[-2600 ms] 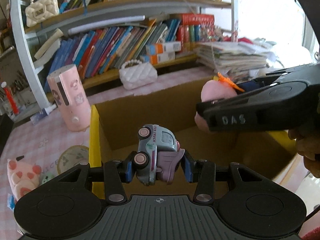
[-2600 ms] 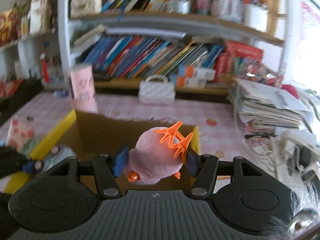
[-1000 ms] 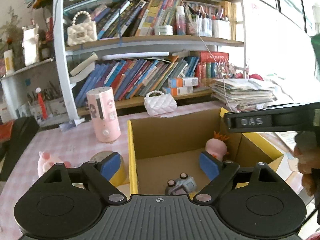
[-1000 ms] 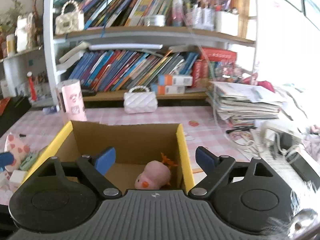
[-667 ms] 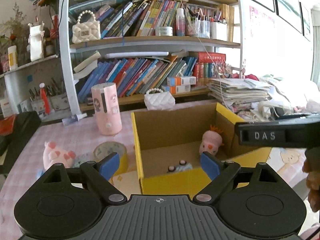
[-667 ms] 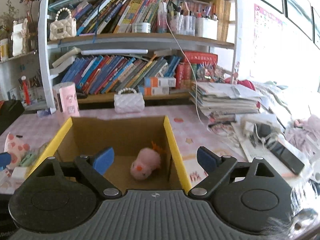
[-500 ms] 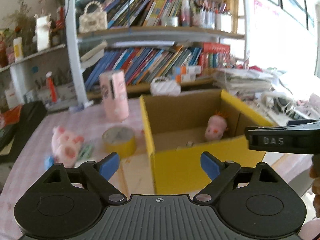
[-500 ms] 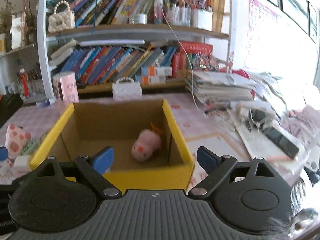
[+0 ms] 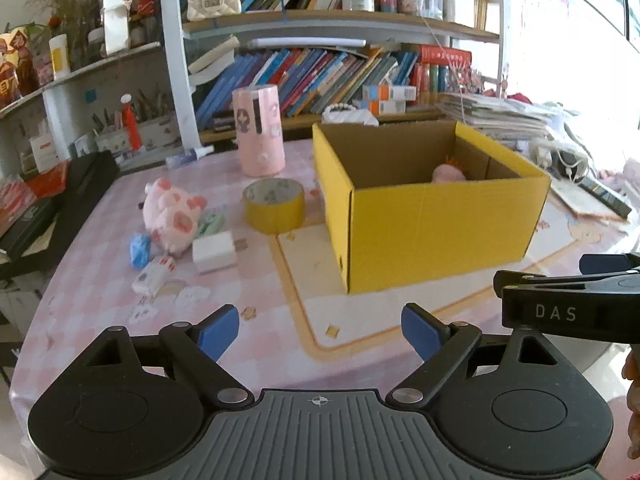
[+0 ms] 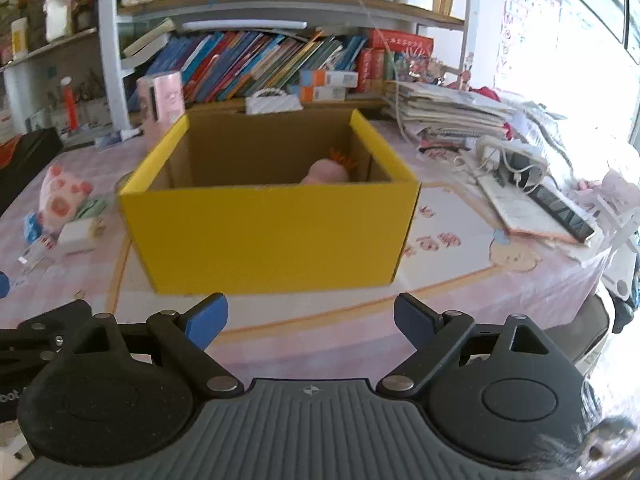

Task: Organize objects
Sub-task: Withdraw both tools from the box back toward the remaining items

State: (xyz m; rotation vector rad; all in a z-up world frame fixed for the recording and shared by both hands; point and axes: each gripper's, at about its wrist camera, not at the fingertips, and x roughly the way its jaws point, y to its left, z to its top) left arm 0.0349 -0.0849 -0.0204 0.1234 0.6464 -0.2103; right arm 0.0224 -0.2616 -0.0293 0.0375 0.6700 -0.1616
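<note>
Box (image 10: pixel 276 232) upright (long side leftward-rightward)

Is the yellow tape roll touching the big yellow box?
Apart. The left wrist view shows pink tablecloth between the tape roll and the yellow box.

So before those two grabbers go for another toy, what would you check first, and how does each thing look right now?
1. Left gripper open and empty: ok.
2. Right gripper open and empty: ok.
3. Yellow cardboard box upright, top open: ok.
4. Pink plush with orange tuft inside the box: ok.
5. Pink pig plush on the table, nothing resting on it: ok.
6. Room left in the box: cannot tell, its near wall hides the floor.
</note>
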